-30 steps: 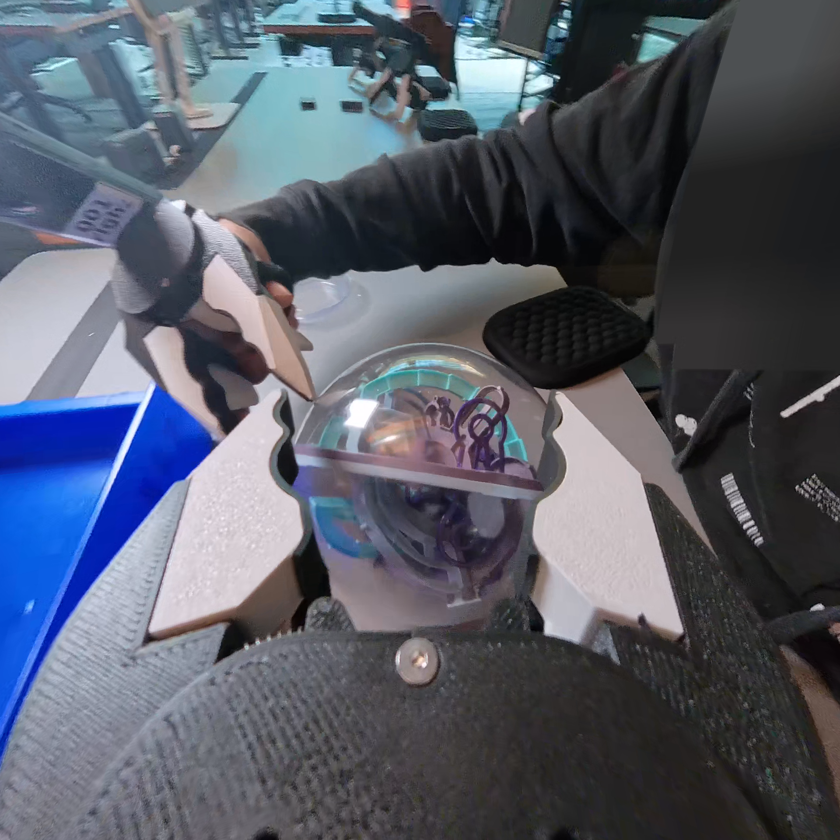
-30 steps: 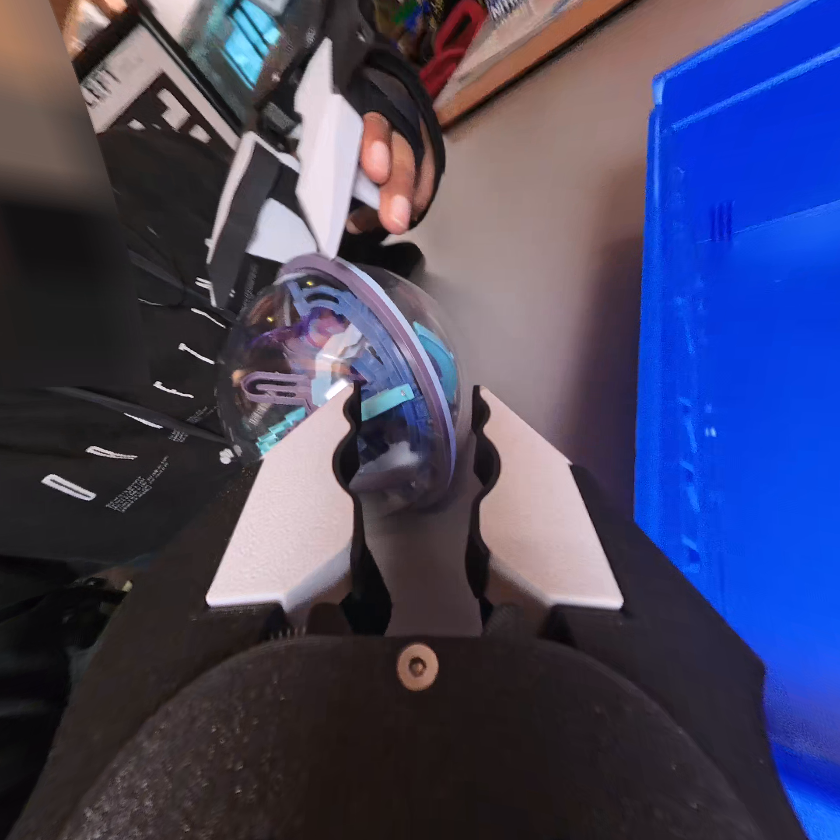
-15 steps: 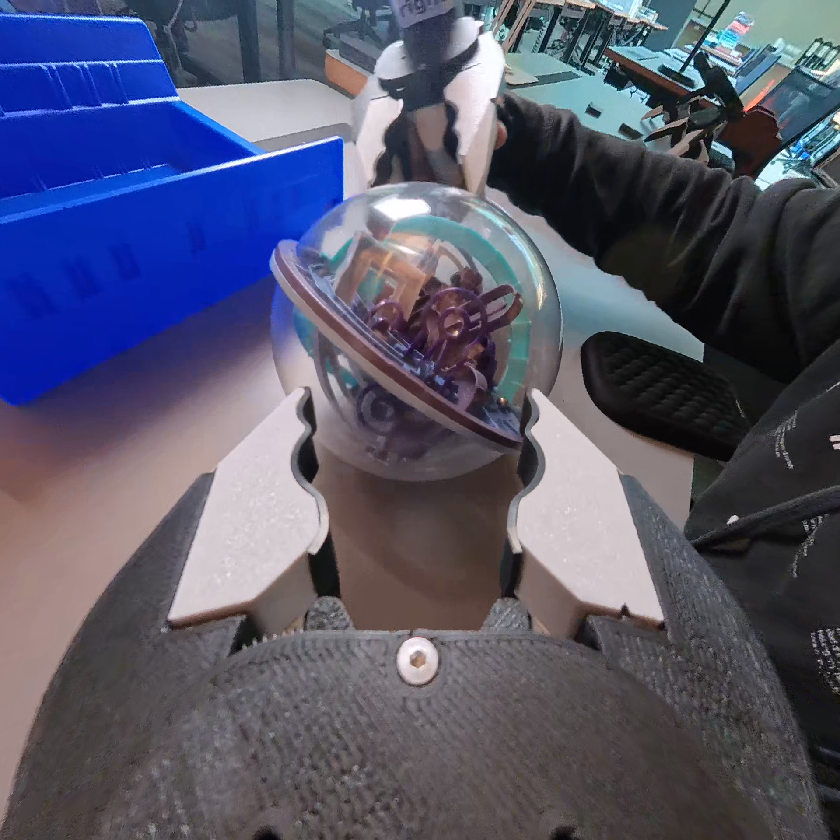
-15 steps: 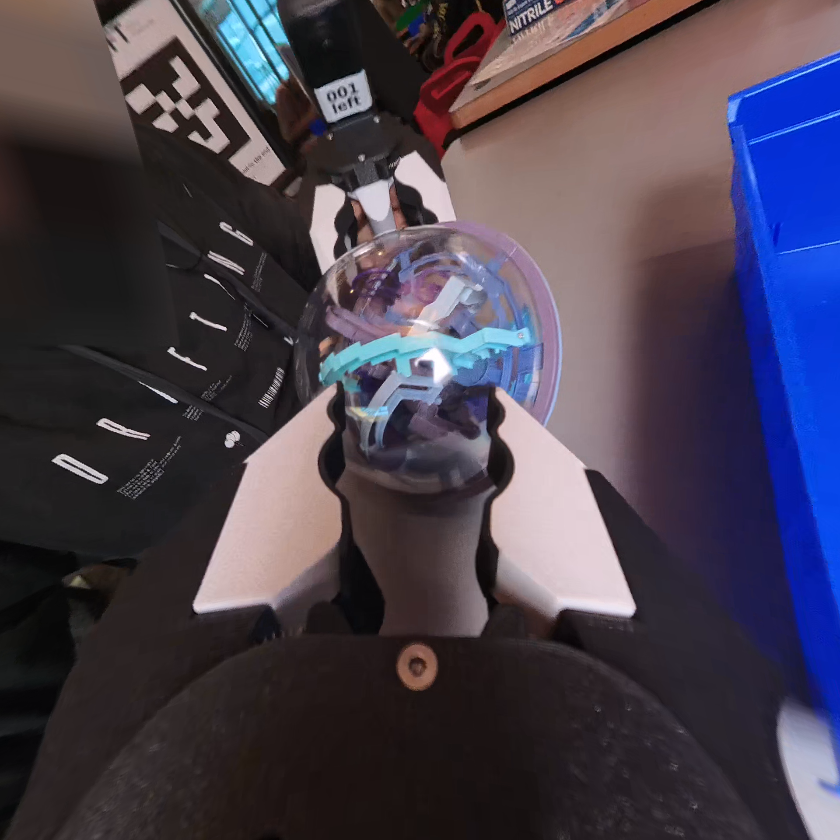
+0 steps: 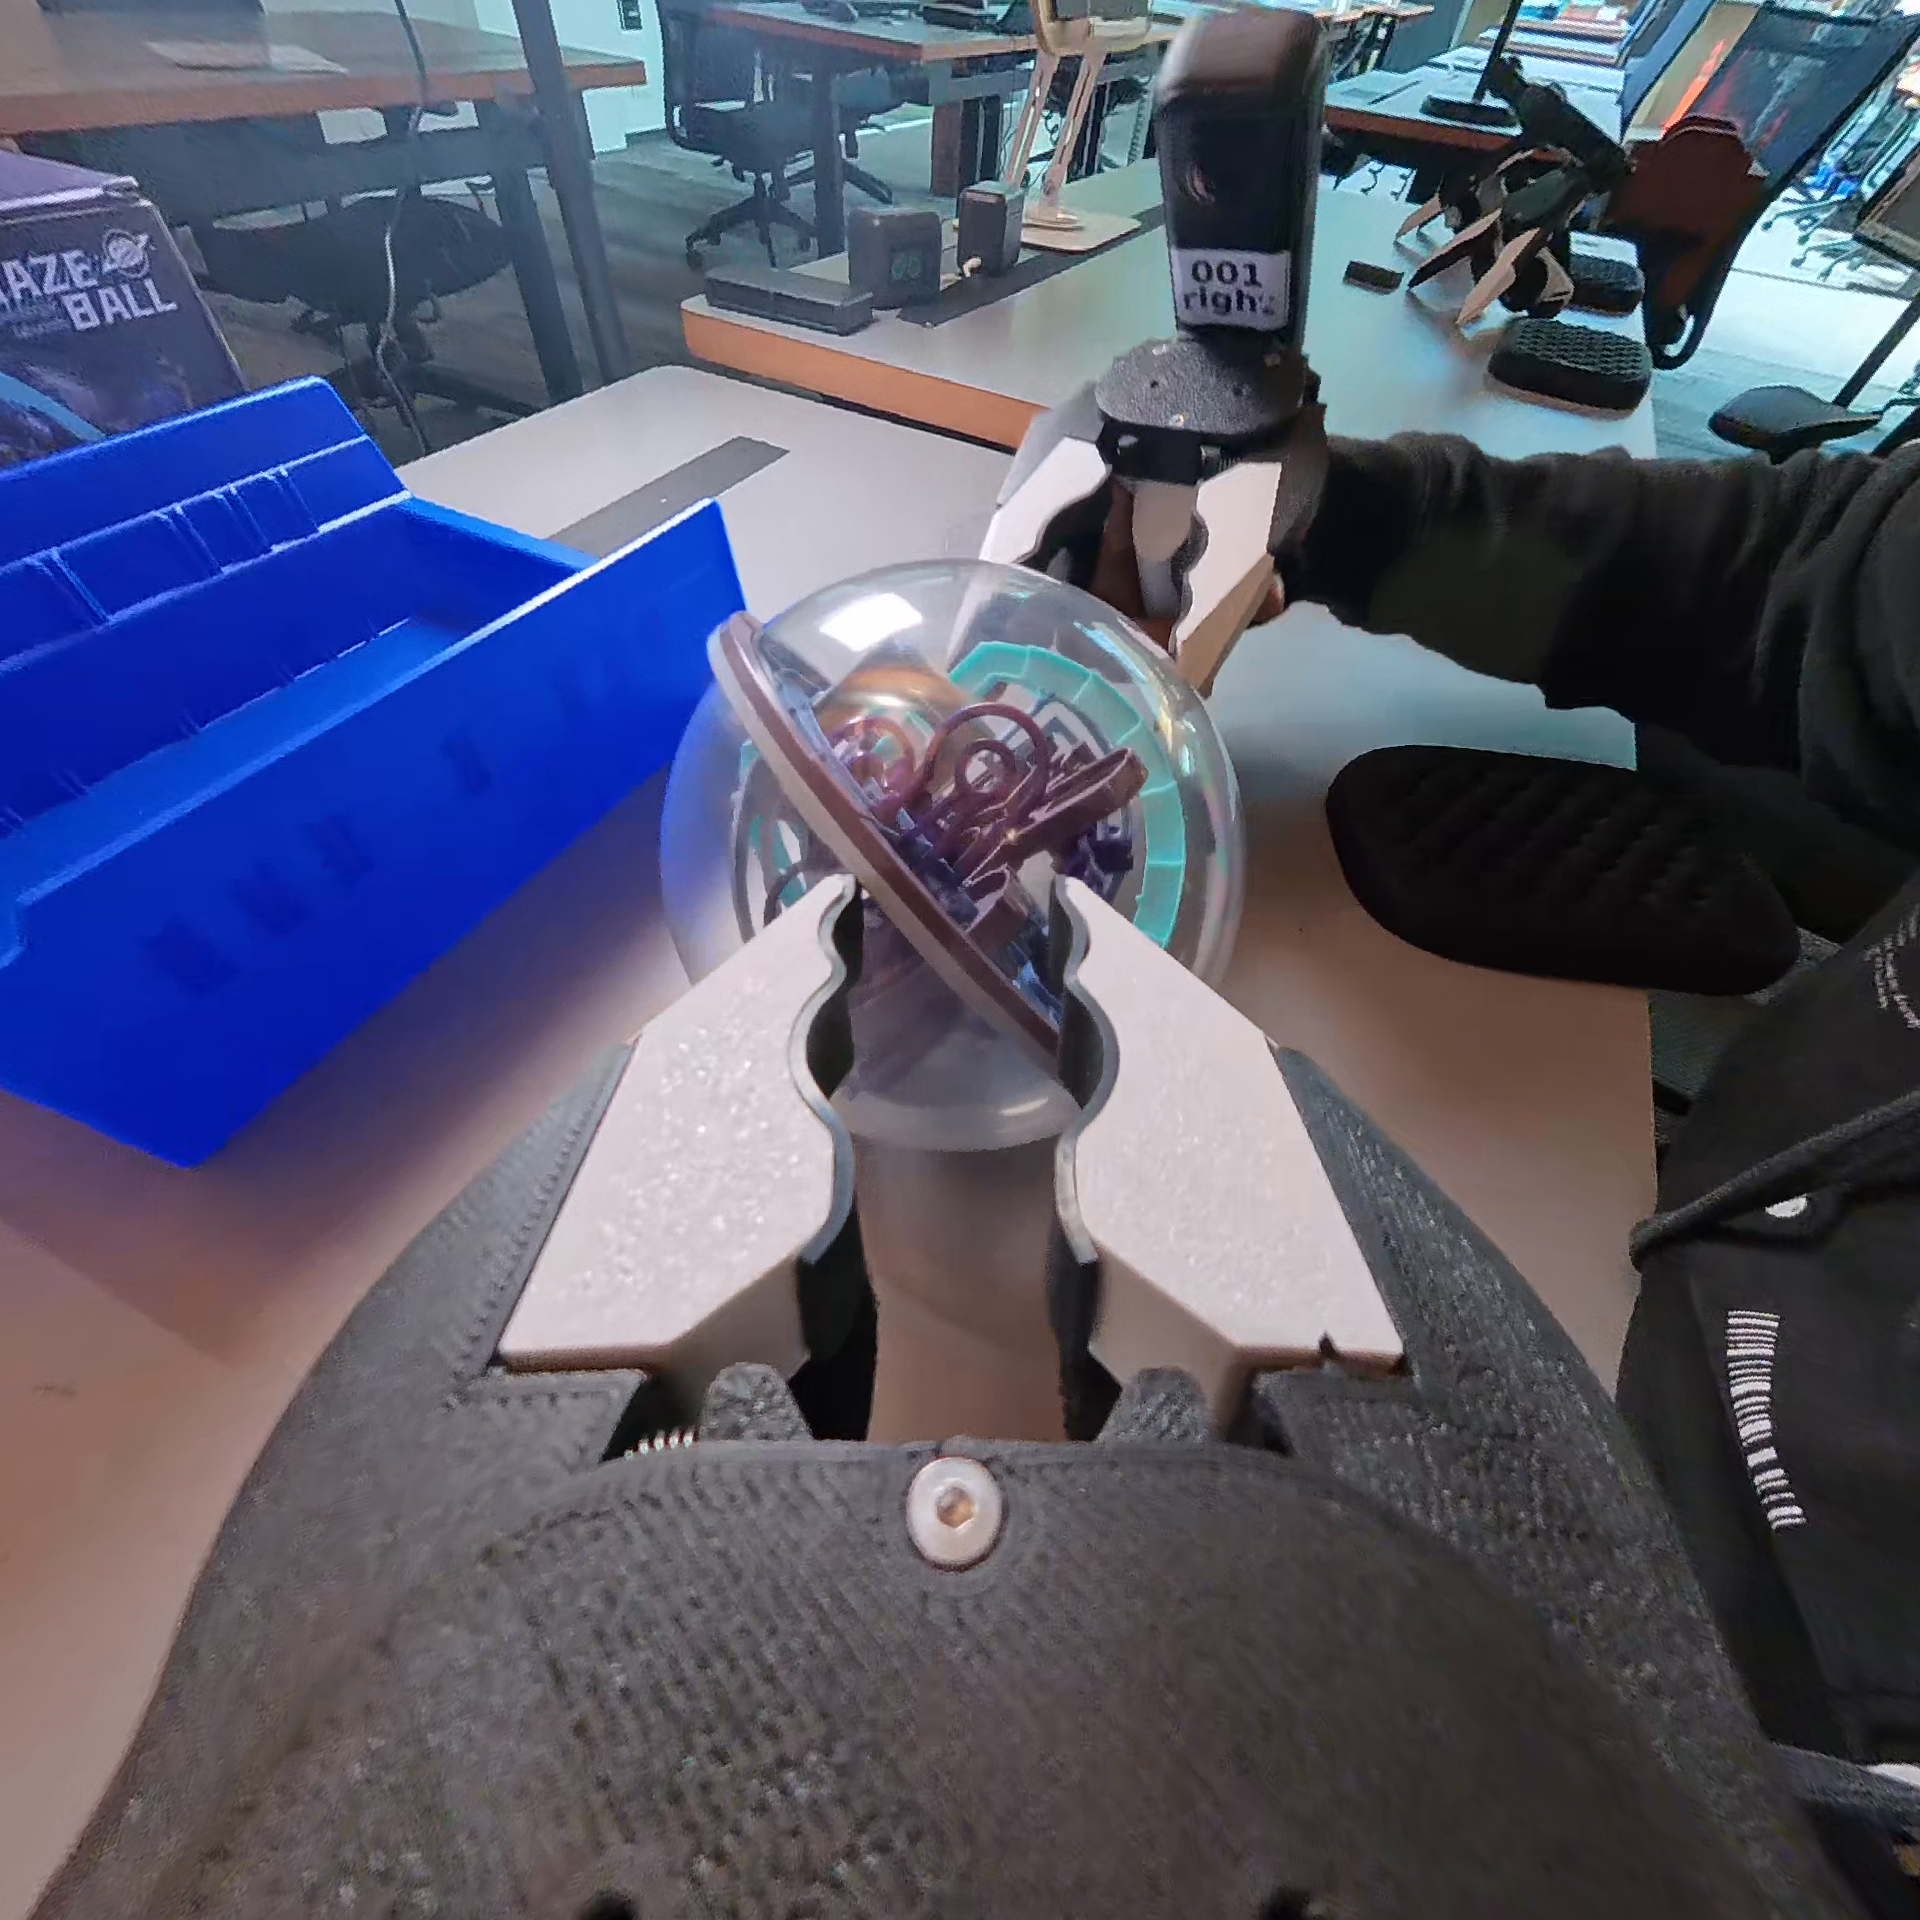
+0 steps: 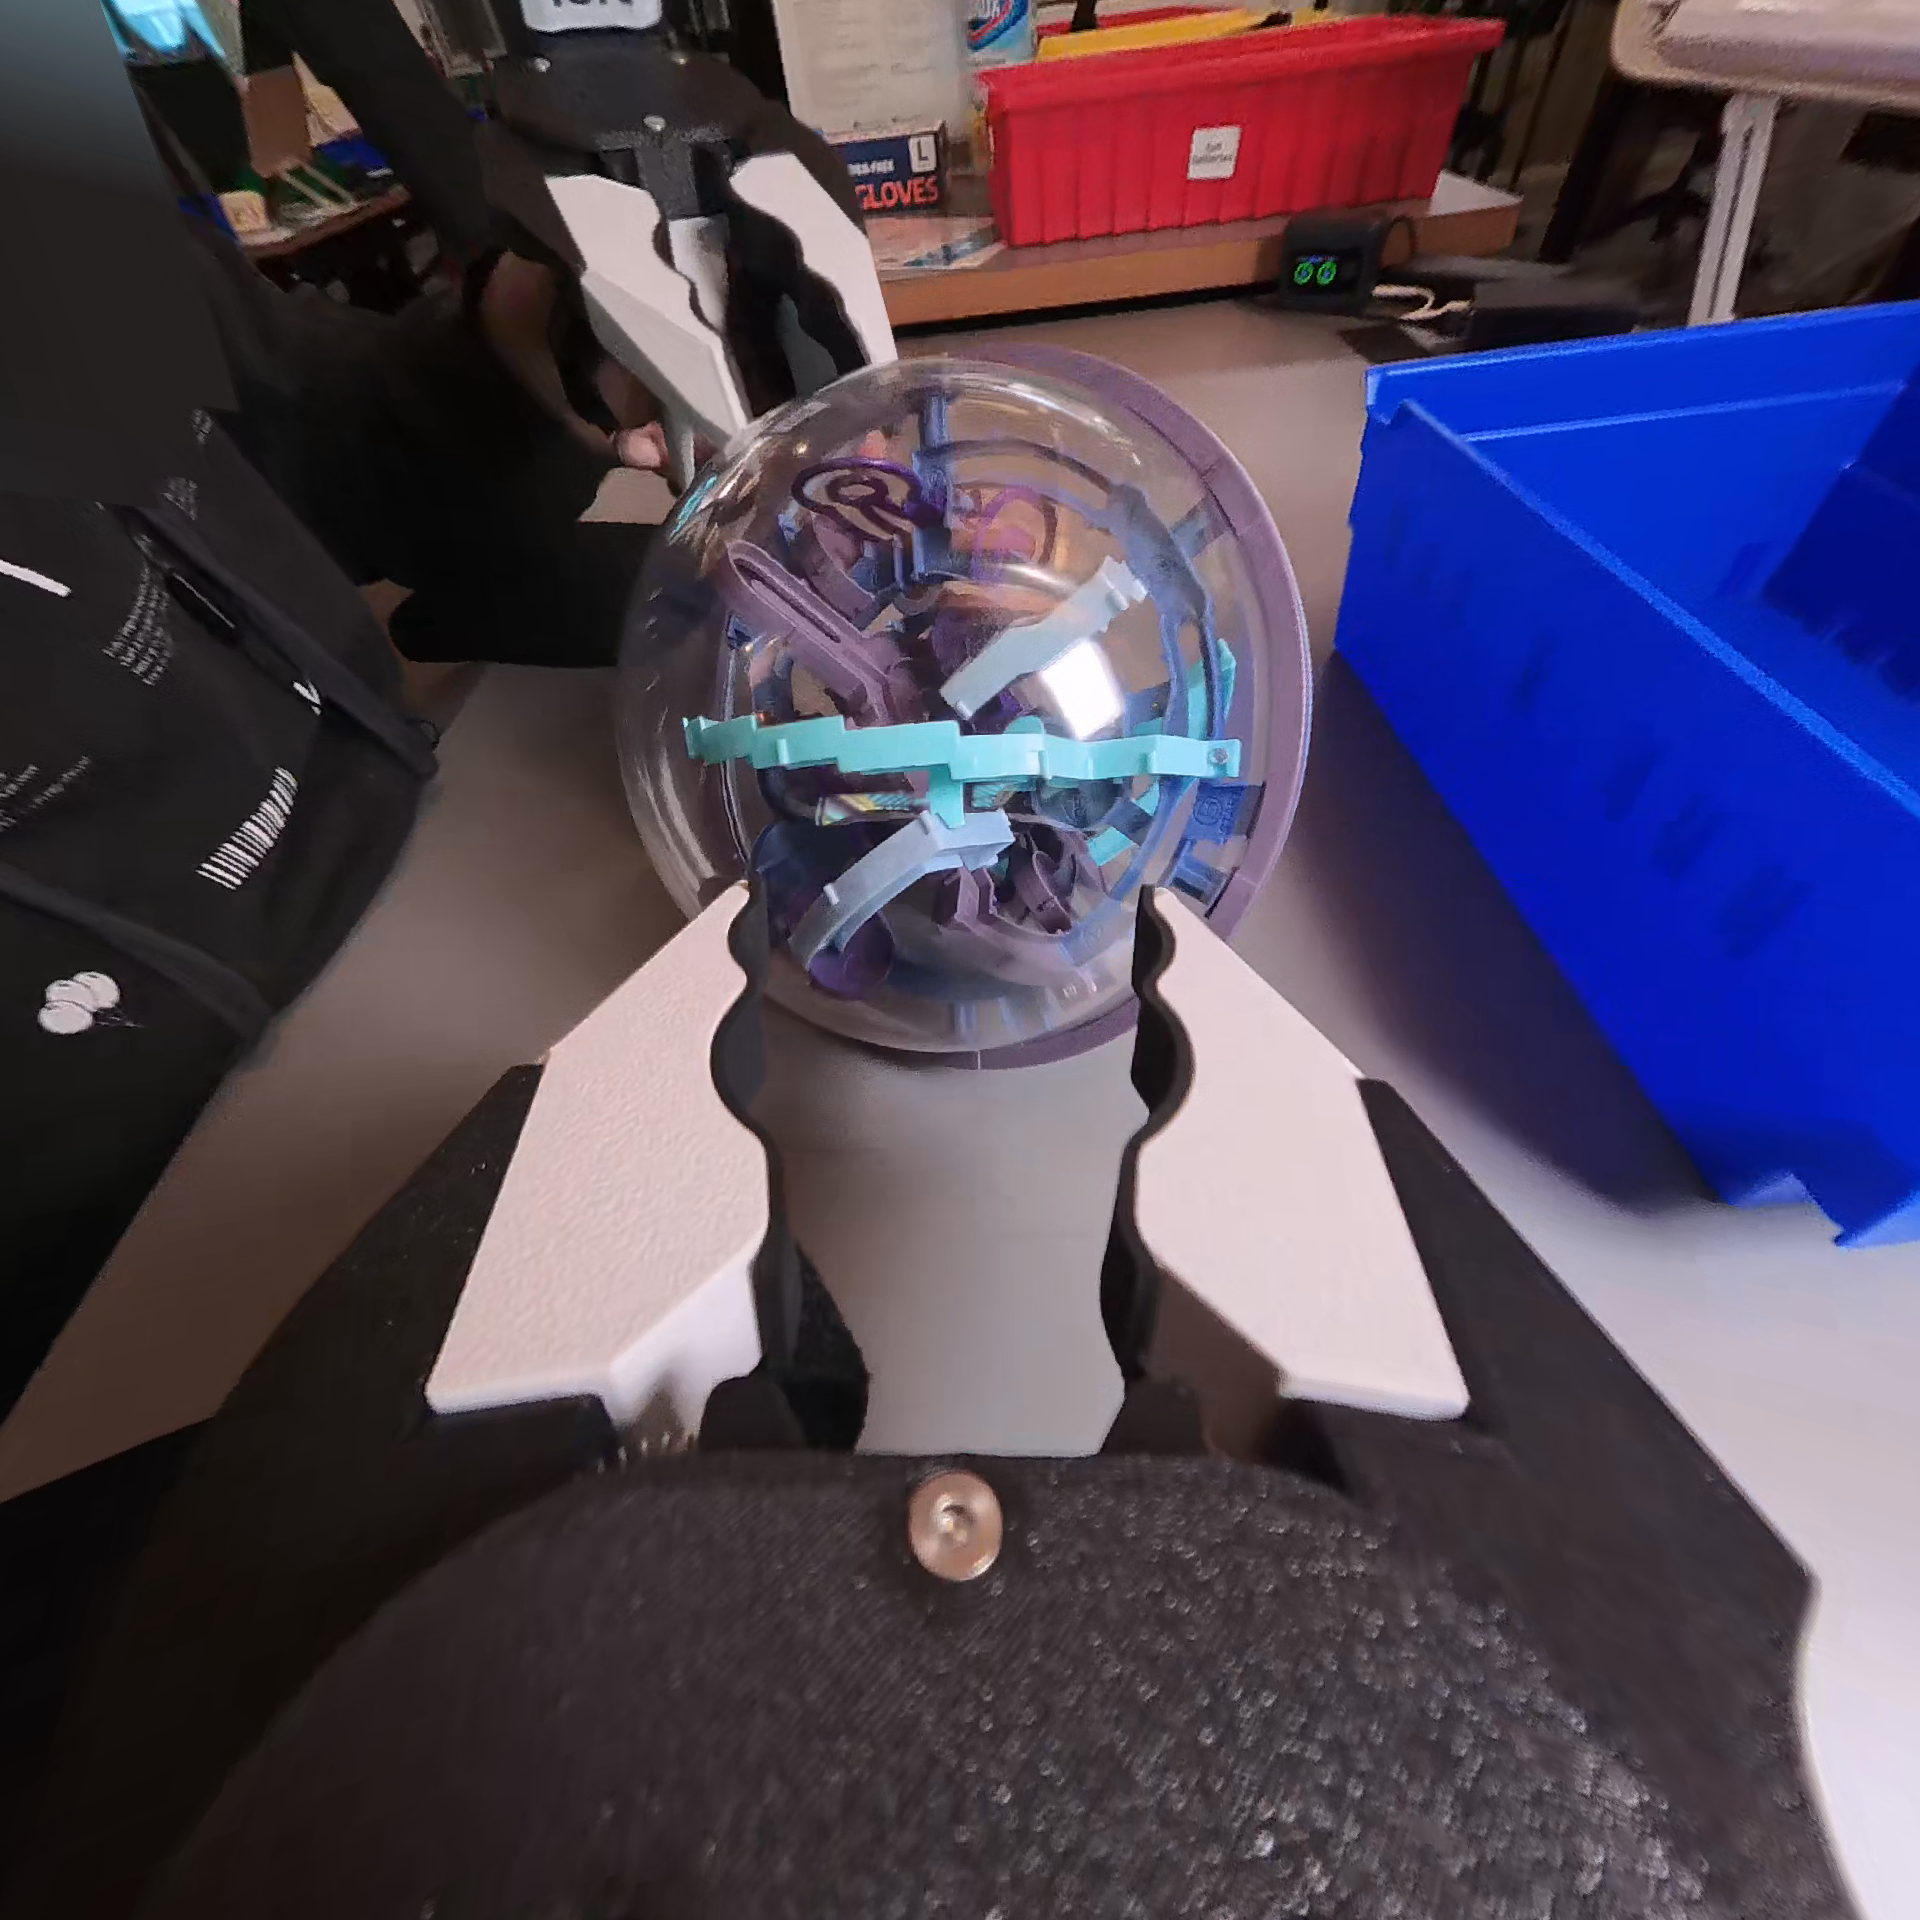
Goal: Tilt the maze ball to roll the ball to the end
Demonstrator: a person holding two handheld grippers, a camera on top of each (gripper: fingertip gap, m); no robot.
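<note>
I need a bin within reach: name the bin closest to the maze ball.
The blue bin, right beside the maze ball; the red bin stands far off in the background.

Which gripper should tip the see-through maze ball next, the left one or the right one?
Probably both together. The maze ball sits pinched between the left gripper and the right gripper, each pressing from opposite sides. Neither alone grips it; letting go might drop it.

Maze ball (image 5: 951,800) sits between the two tongs, left tongs (image 5: 951,935) at its near side, right tongs (image 5: 1164,582) opposite (tips at the far side). Bin (image 5: 312,748) on the table (image 5: 1455,1049), left of ball. Pad (image 5: 1548,862) to its right.
</note>
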